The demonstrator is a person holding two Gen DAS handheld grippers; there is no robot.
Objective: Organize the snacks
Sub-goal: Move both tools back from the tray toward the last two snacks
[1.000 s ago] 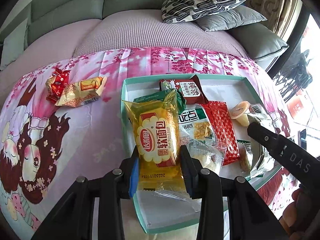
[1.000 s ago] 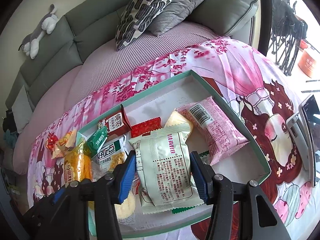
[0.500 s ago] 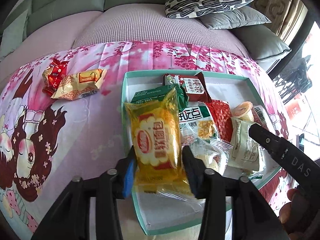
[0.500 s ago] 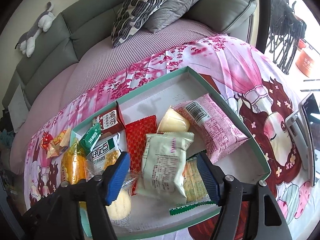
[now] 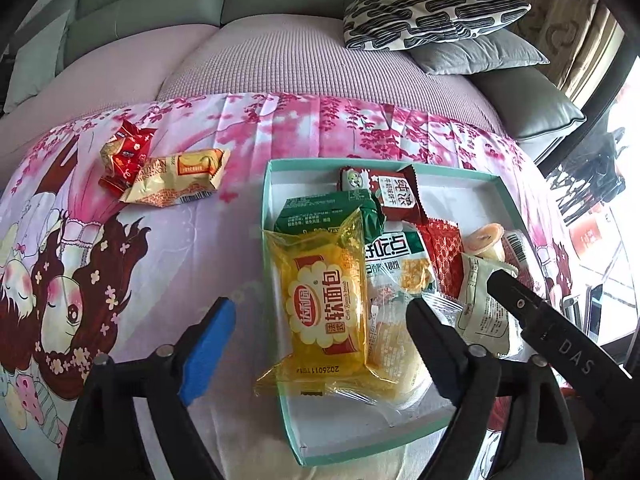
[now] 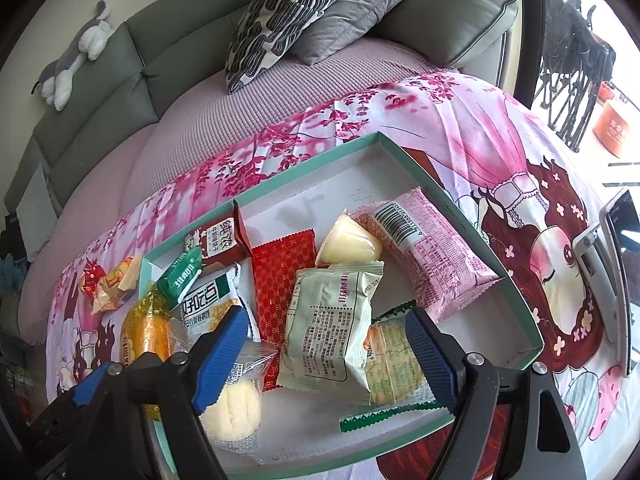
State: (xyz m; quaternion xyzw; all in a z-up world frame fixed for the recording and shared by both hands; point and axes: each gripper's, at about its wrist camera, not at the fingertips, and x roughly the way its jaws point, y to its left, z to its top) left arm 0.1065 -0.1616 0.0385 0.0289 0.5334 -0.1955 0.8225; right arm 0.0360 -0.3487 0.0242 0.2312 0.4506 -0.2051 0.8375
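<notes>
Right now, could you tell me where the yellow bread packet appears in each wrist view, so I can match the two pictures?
Left wrist view: the yellow bread packet lies centre frame, along the box's left wall, between the opening fingers, untouched.
Right wrist view: it shows at lower left, partly hidden behind the left gripper.
Shared landmark: the teal-rimmed box.

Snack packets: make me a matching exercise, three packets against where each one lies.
Things:
1. yellow bread packet
2. pink barcode packet
3. gold packet

Places:
A. on the pink cloth, outside the box
B. at the box's left rim, corner hanging over
C. by the box's right wall

Pairs: 1-B, 2-C, 3-A
</notes>
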